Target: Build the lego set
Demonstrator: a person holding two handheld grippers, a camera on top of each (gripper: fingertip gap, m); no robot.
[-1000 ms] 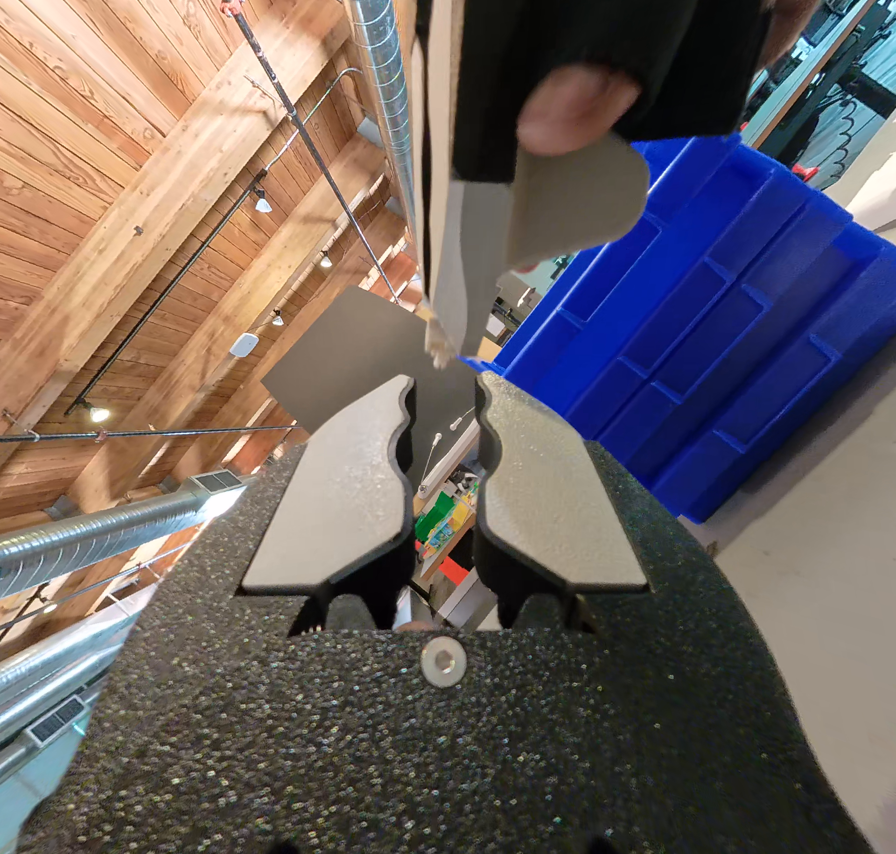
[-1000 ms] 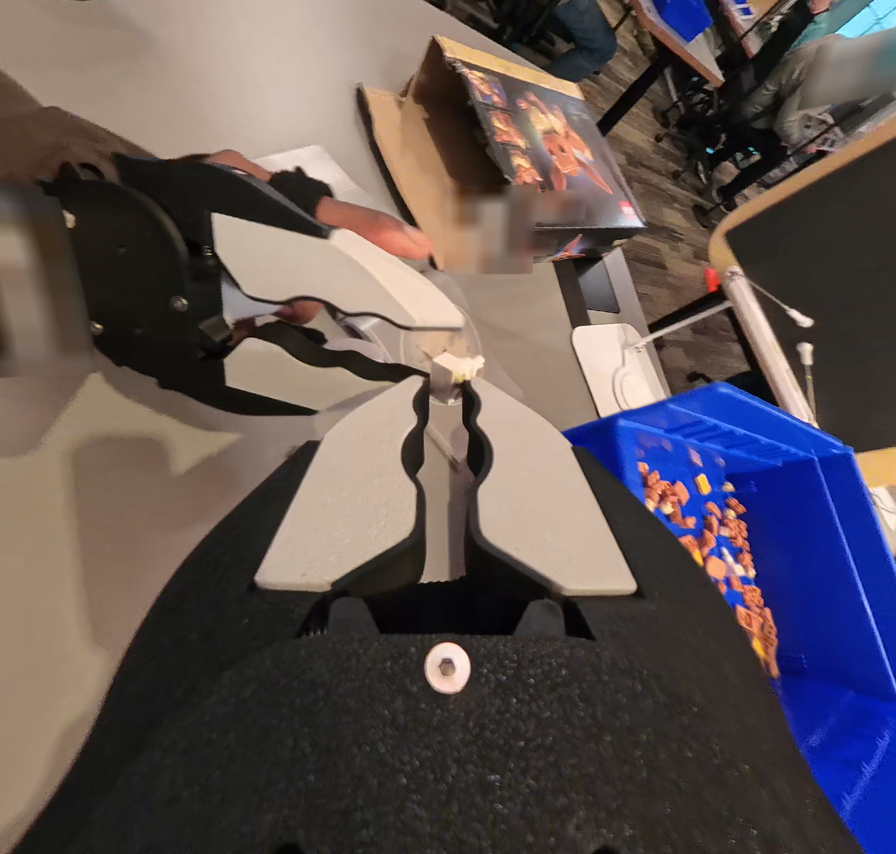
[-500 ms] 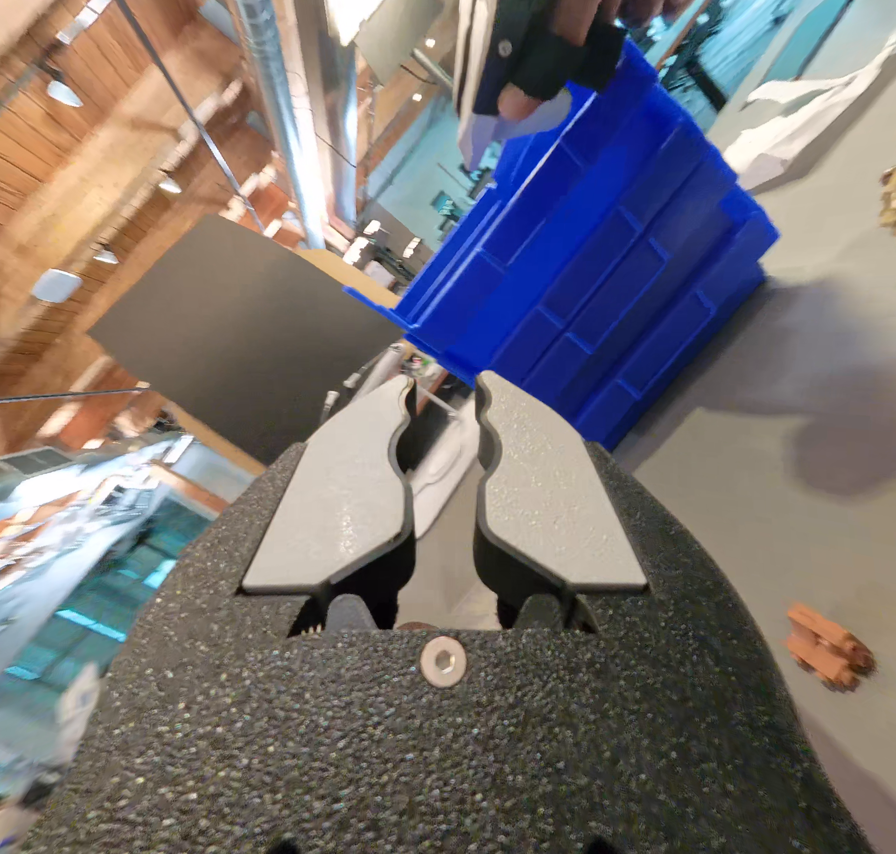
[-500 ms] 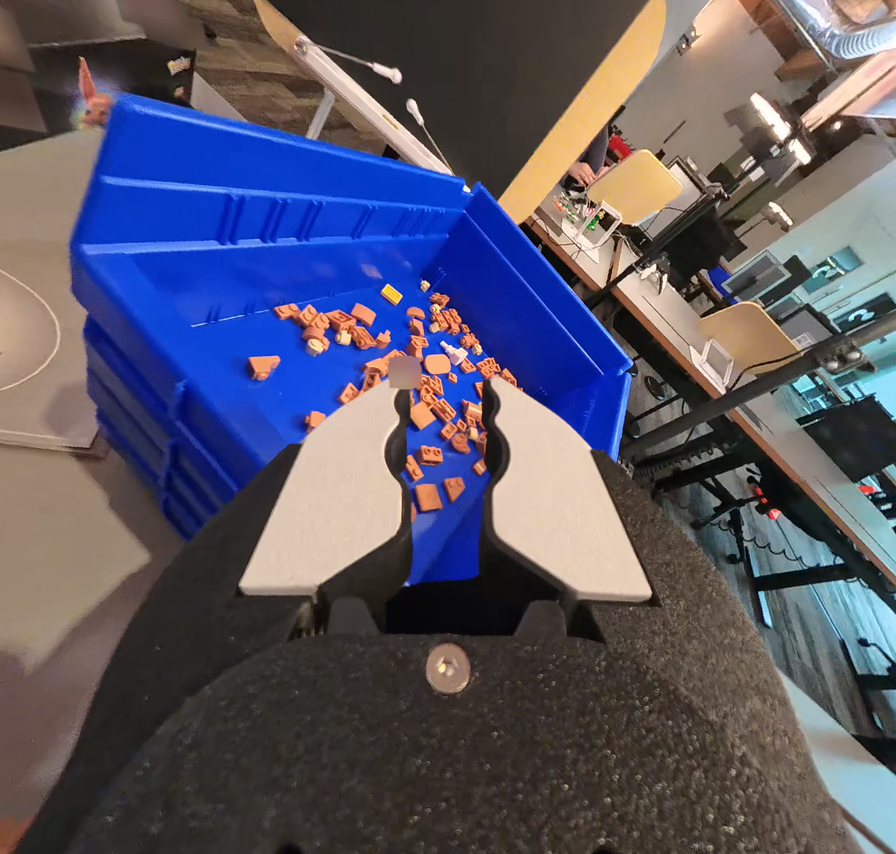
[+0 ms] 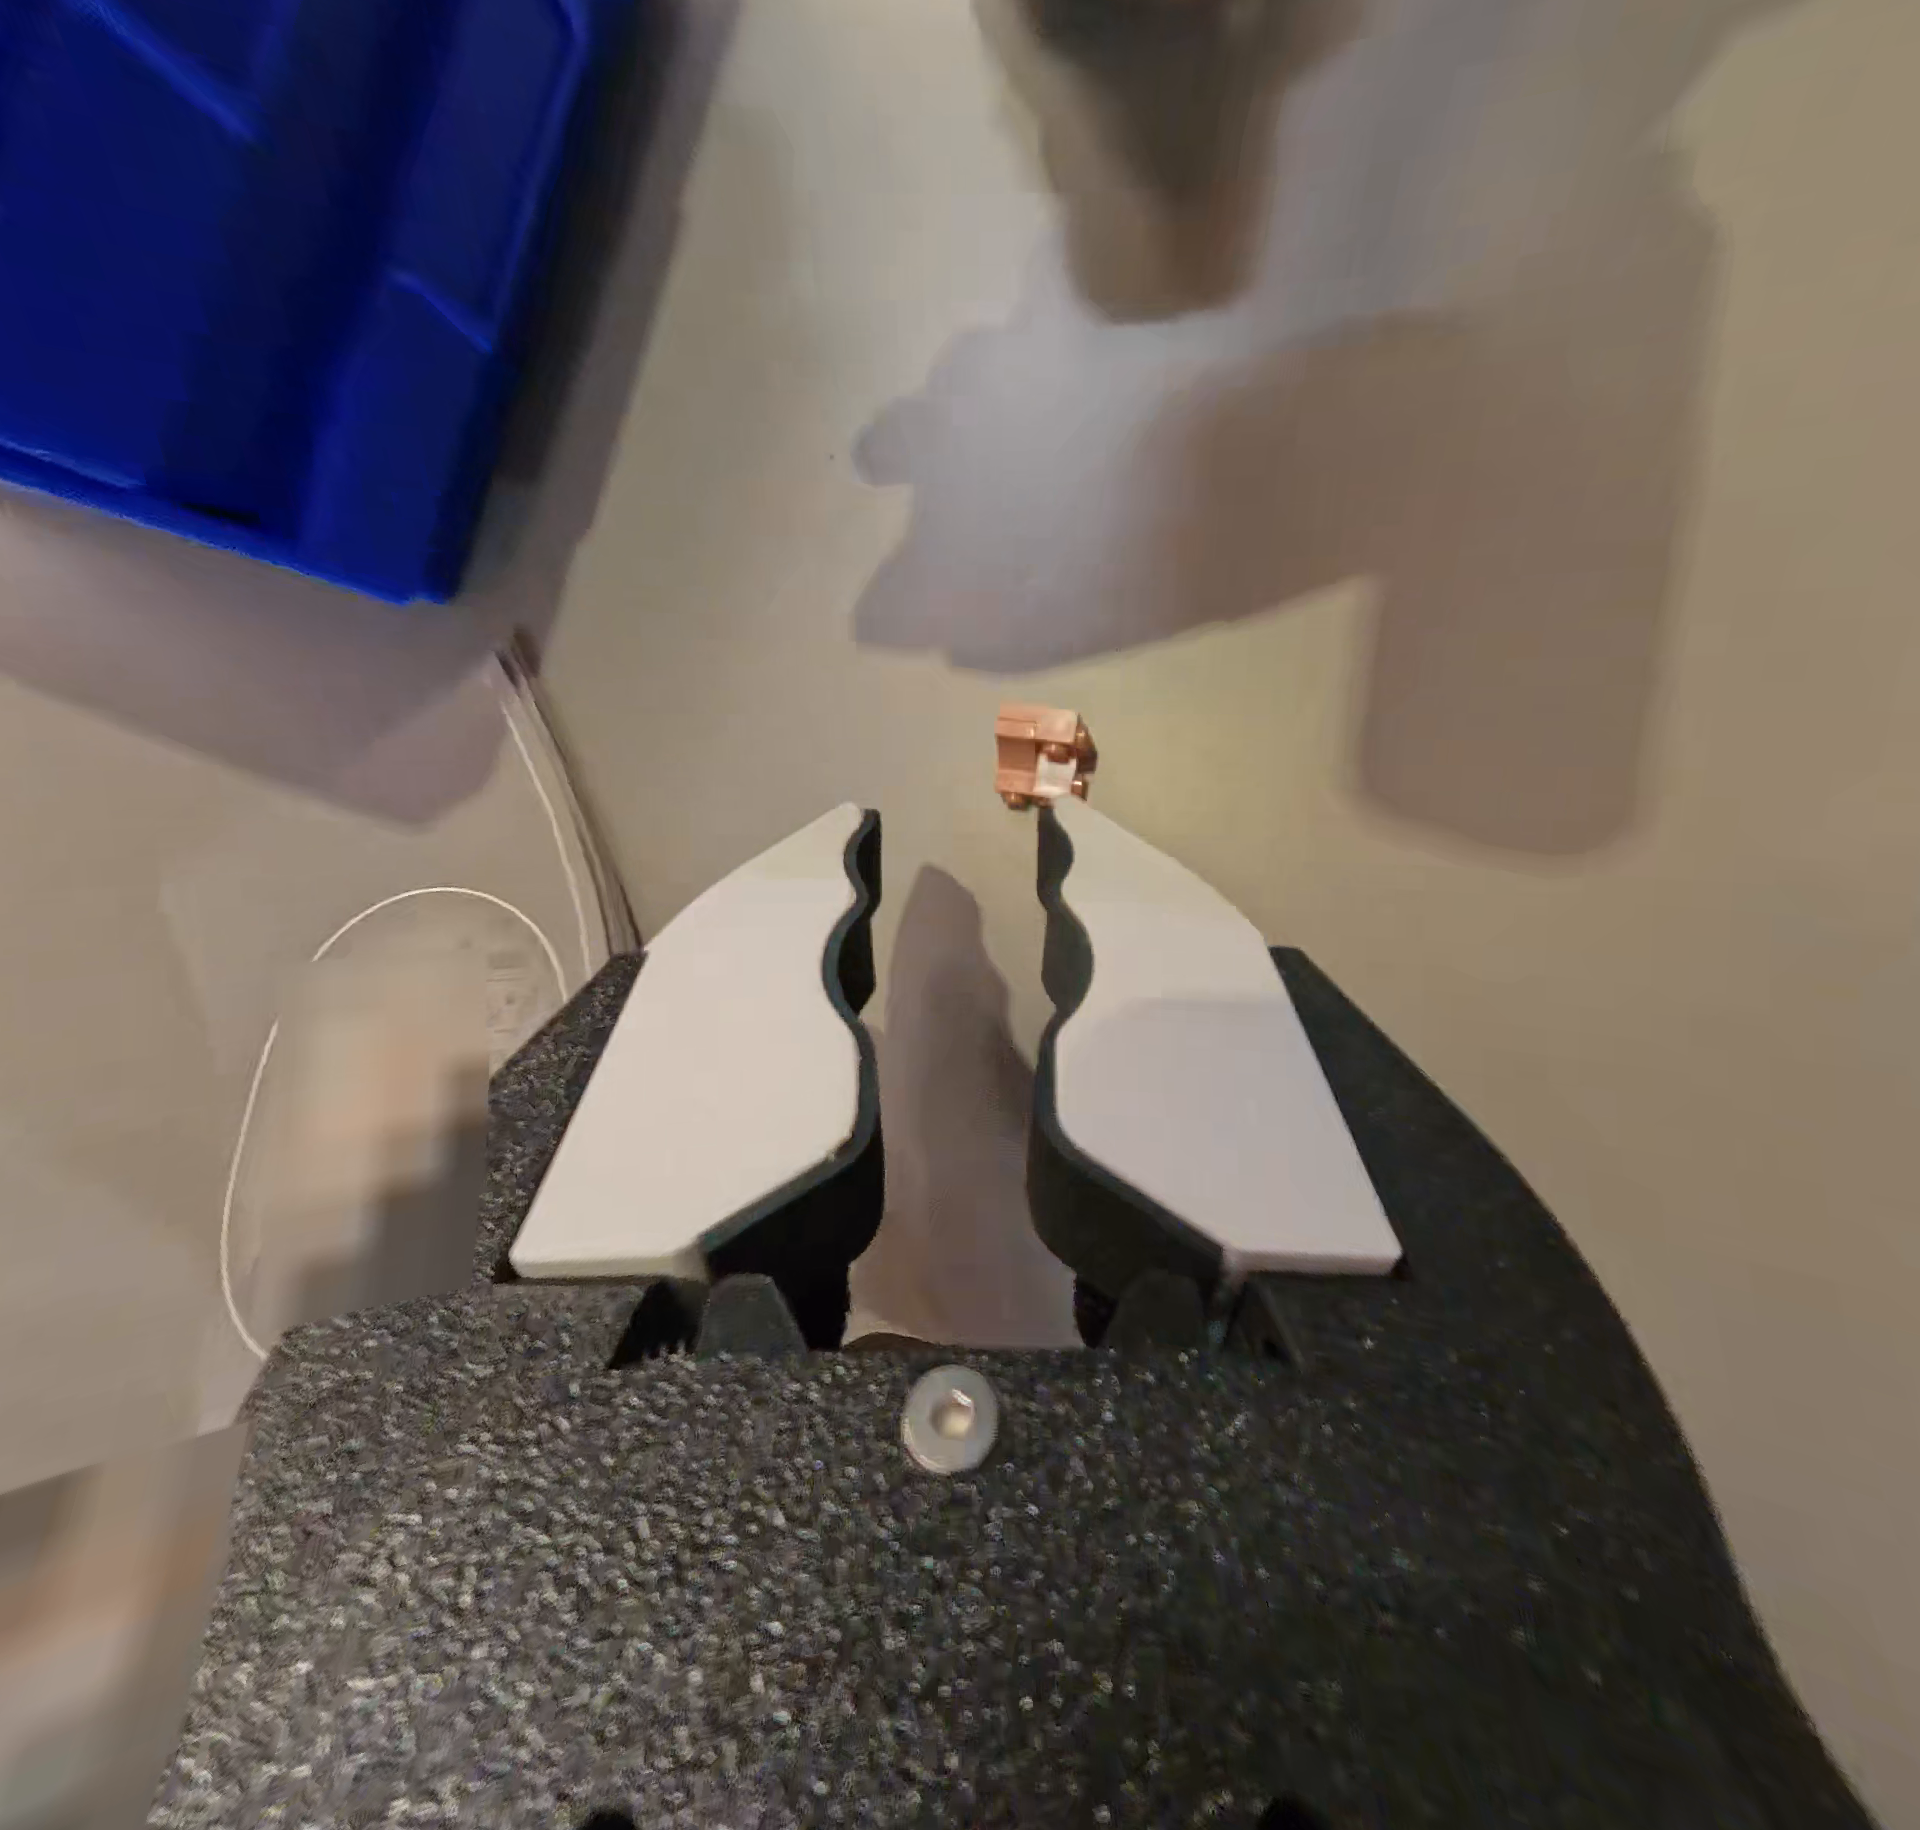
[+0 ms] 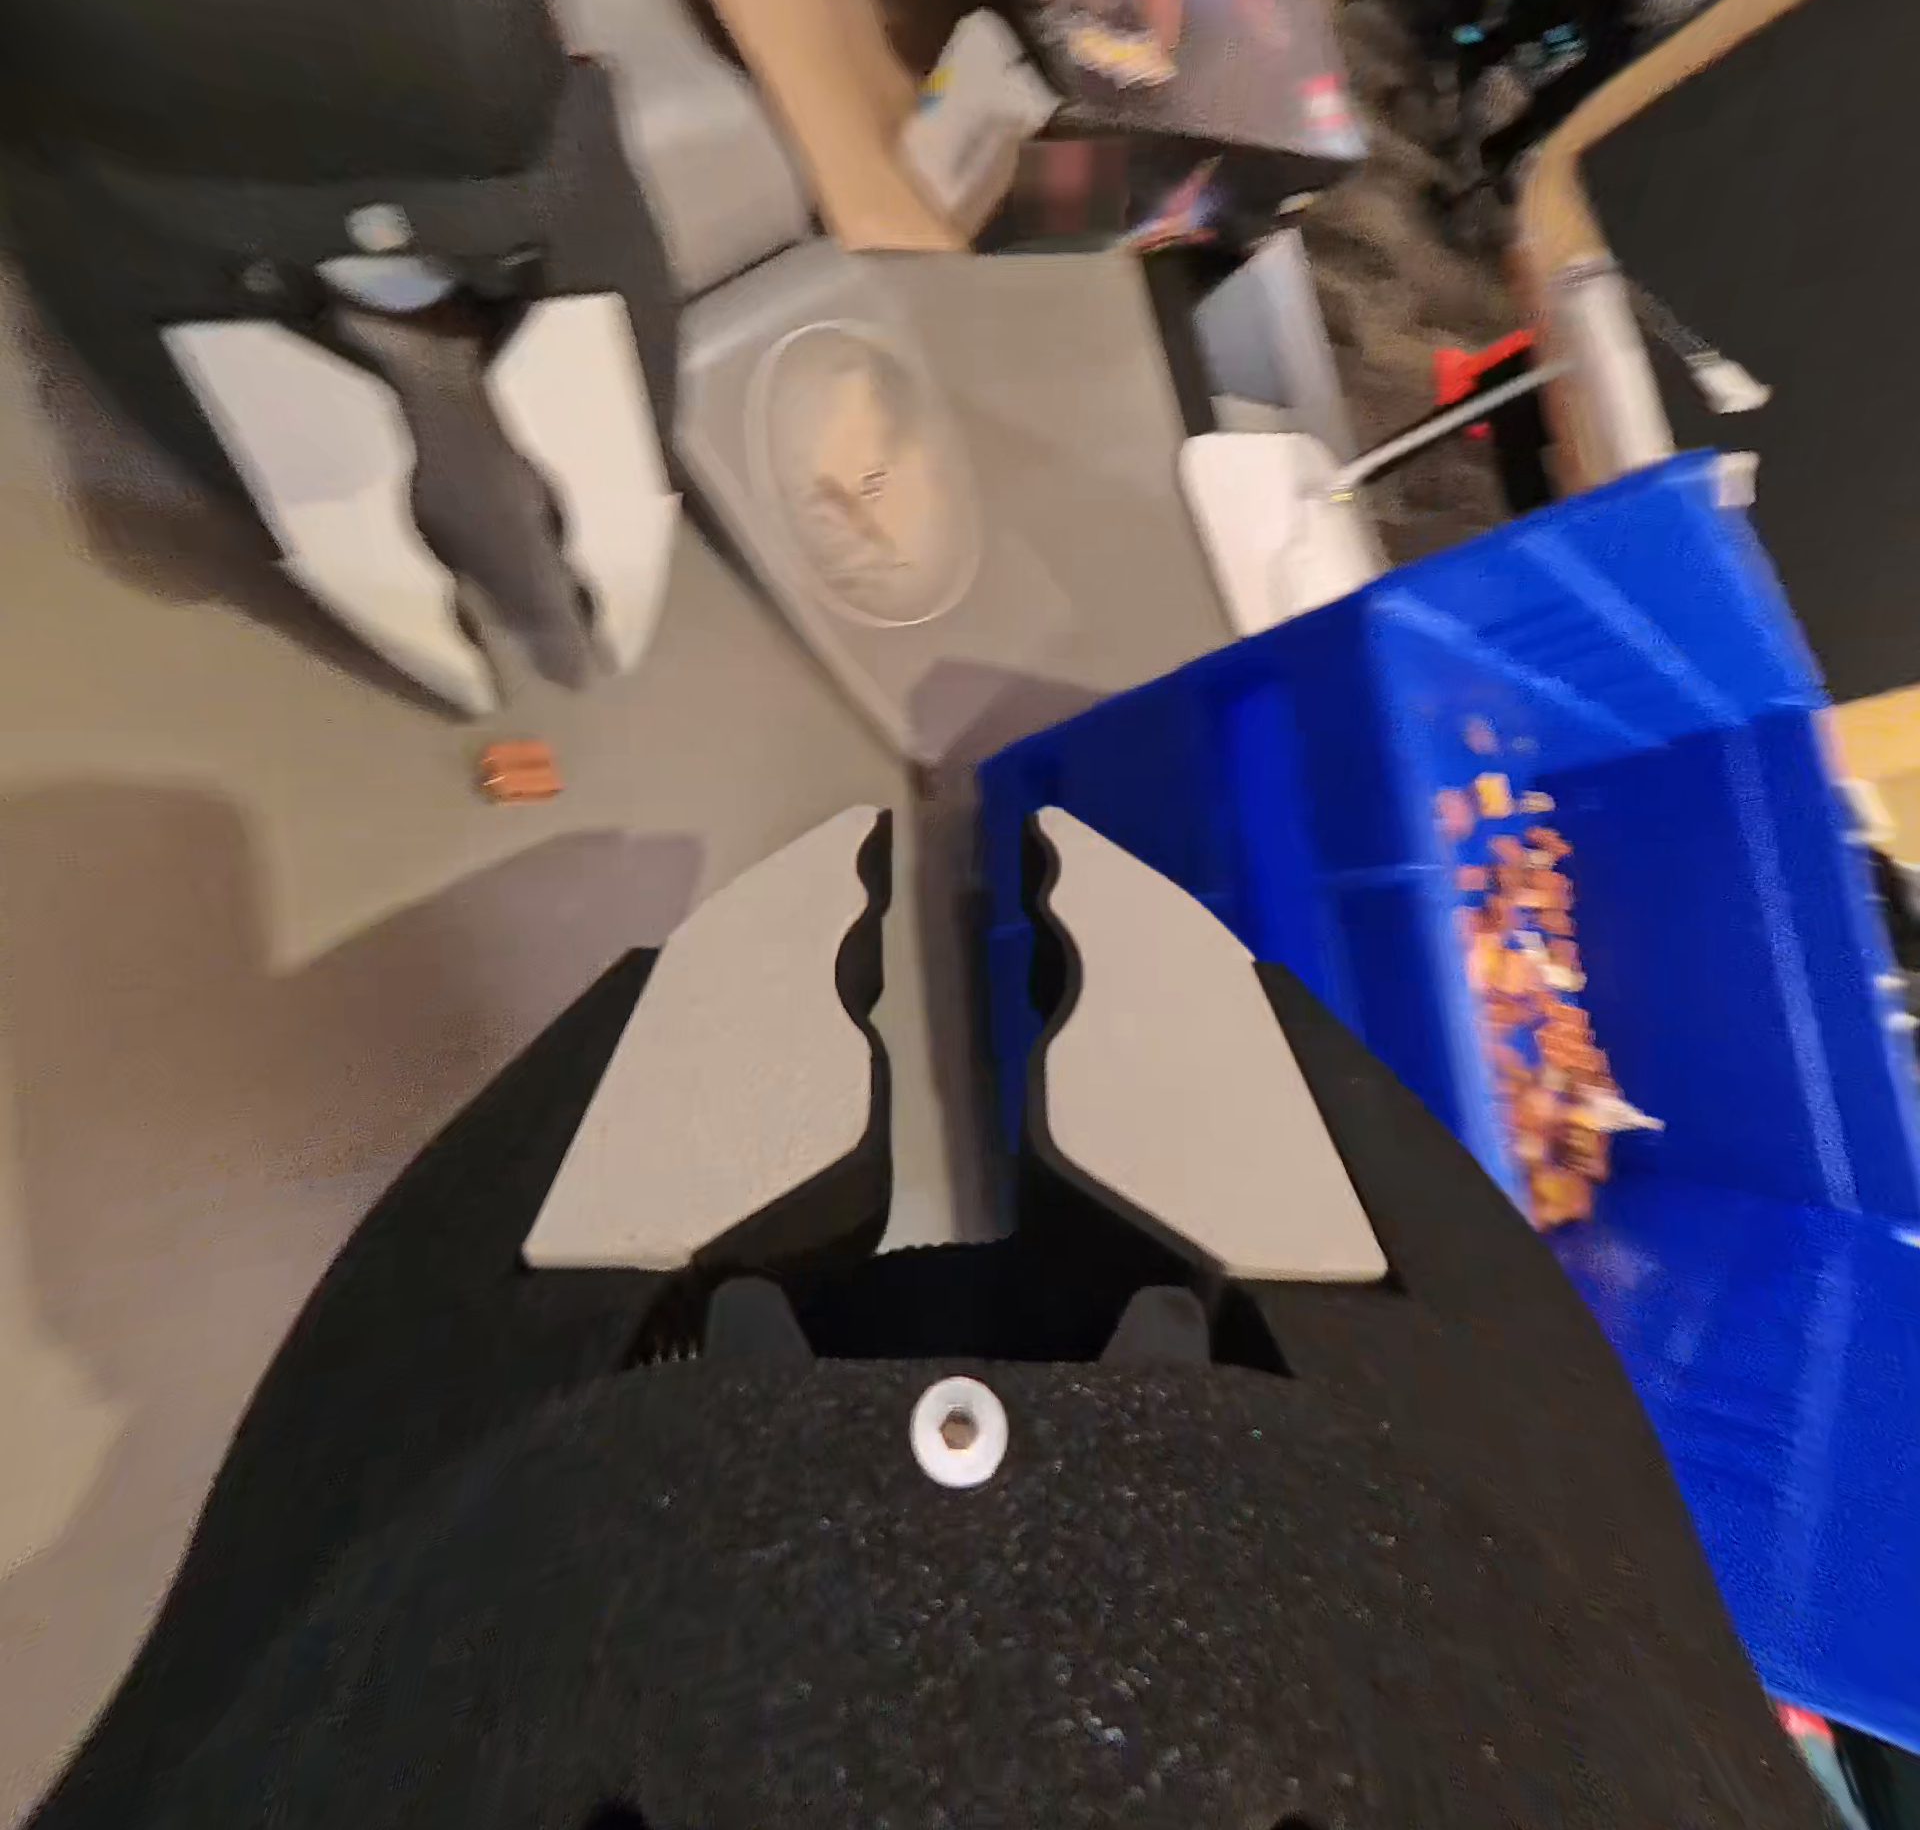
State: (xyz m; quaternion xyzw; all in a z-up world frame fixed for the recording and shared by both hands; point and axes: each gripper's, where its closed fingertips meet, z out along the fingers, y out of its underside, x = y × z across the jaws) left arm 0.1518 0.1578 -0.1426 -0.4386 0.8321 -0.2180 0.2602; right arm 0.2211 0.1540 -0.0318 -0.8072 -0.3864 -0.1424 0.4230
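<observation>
Clearly both tools are empty just now. Farthest left, the left gripper (image 6: 535, 674) points down at the grey table (image 5: 1455, 1001), its jaws parted by a modest gap with nothing between them, and the small brown lego assembly (image 5: 1042, 755) lies on the table just beyond its right fingertip. Further right, the right gripper (image 6: 956, 814) hangs likewise part open and empty beside the blue bin (image 6: 1299, 897) of loose brown bricks (image 6: 1527, 1032). That assembly looks light, rigid and smooth-sided, so it may skid or pop apart; I would pinch its flat opposite faces squarely, low down.
</observation>
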